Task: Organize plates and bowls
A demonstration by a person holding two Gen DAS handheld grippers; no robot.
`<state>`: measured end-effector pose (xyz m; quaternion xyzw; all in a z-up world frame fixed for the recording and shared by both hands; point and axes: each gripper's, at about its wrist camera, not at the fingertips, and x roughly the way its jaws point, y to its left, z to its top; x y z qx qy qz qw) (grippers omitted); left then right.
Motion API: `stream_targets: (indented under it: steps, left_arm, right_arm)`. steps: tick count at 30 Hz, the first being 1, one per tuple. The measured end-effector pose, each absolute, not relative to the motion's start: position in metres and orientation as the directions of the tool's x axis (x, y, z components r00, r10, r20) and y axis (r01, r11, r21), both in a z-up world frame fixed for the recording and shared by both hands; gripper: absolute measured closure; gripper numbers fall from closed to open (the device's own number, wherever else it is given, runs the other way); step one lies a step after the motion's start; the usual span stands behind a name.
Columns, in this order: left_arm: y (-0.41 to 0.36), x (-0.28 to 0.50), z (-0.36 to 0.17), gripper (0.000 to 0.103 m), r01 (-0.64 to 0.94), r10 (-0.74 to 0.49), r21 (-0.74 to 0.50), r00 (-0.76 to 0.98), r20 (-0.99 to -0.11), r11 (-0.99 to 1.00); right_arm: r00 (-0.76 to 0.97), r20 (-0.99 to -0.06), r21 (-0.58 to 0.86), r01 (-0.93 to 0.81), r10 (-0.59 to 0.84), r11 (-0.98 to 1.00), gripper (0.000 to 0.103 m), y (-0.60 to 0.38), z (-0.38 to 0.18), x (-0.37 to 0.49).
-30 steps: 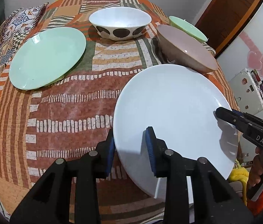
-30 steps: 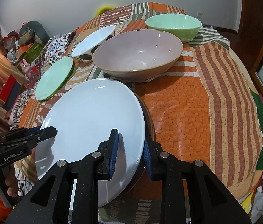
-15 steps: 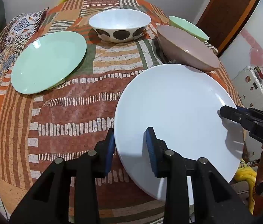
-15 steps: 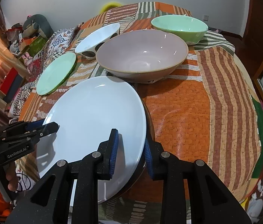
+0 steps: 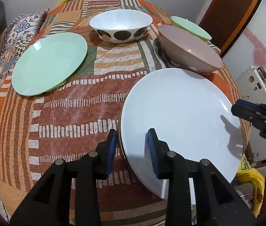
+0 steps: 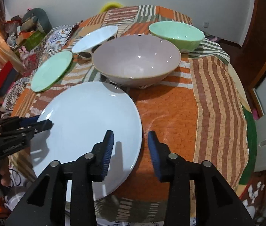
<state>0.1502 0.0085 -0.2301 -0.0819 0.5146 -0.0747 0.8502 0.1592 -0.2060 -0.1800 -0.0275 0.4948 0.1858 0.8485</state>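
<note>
A large white plate (image 5: 180, 120) (image 6: 87, 124) lies at the near edge of the cloth-covered table (image 5: 76, 109) and hangs over it. My left gripper (image 5: 132, 146) (image 6: 44, 122) straddles the plate's left rim, its pads standing apart from it. My right gripper (image 6: 130, 145) (image 5: 242, 107) straddles the opposite rim; its jaws are opening and its pads are off the plate. Farther back are a mint green plate (image 5: 50, 64) (image 6: 51, 71), a white bowl with dark dots (image 5: 120, 28) (image 6: 95, 39), a pink bowl (image 5: 189, 47) (image 6: 136, 62) and a green bowl (image 5: 189, 28) (image 6: 176, 33).
The pink bowl stands just behind the white plate. A white fridge (image 5: 255, 75) and a brown door stand off the table's right side. Cluttered shelves (image 6: 25, 35) line the left. A yellow cloth (image 5: 250, 179) hangs below the near edge.
The right gripper's jaws have spread and let go of the plate's rim. The plate now lies lower and flatter on the cloth. The left gripper keeps its place and width.
</note>
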Motion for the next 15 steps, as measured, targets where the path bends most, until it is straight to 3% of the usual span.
stream_targets:
  steps: [15]
  left_arm:
    - [0.043, 0.129, -0.178, 0.069, -0.012, -0.123, -0.159, 0.575, -0.809, 0.987]
  right_arm:
    - [0.488, -0.805, 0.171, -0.354, 0.338, 0.920, 0.063, -0.199, -0.157, 0.157]
